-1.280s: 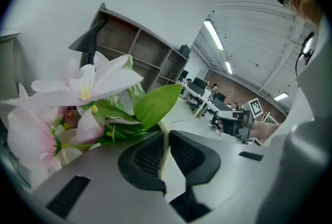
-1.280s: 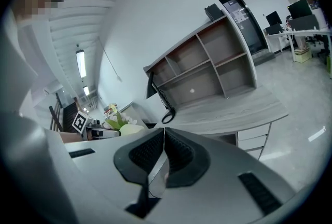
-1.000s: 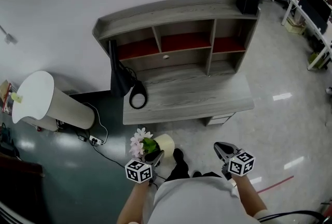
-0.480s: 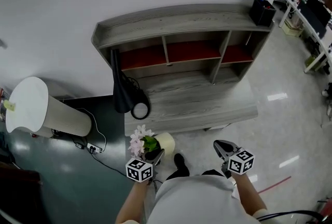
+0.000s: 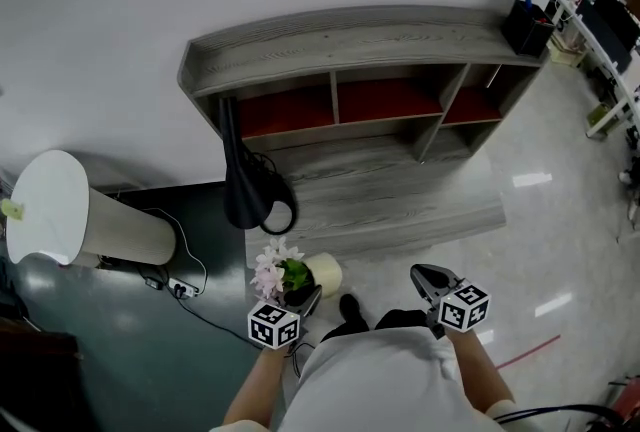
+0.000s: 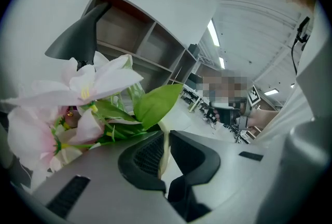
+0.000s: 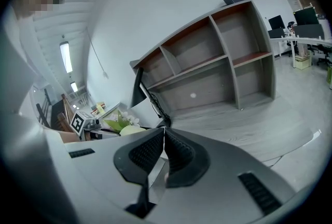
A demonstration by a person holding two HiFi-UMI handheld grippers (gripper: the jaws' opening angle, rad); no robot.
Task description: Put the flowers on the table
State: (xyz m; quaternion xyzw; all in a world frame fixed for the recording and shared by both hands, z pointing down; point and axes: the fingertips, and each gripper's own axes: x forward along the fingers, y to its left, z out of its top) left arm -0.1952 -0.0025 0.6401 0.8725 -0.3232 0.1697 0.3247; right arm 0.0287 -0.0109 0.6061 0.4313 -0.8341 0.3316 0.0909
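A small pale yellow pot (image 5: 324, 274) of pink-white flowers (image 5: 267, 271) with green leaves hangs in front of my body, above the floor. My left gripper (image 5: 303, 301) is shut on the pot's rim. In the left gripper view the blossoms (image 6: 78, 88) and a leaf (image 6: 158, 103) fill the left side, and a cream sliver of the rim (image 6: 164, 145) sits between the jaws of that gripper (image 6: 165, 141). The grey wooden table (image 5: 400, 205) with its shelf unit stands just ahead. My right gripper (image 5: 424, 280) is shut and holds nothing; its jaws meet in the right gripper (image 7: 163, 137) view.
A black desk lamp (image 5: 240, 190) with a cable coil stands at the table's left end. A white round-topped stand (image 5: 60, 215) and a power strip (image 5: 178, 287) are on the floor to the left. A black box (image 5: 527, 25) tops the shelf unit; office desks (image 5: 610, 30) lie far right.
The view has swung so that the table sits more to the right and a little nearer. Both grippers keep their pose; the left one still holds the pot.
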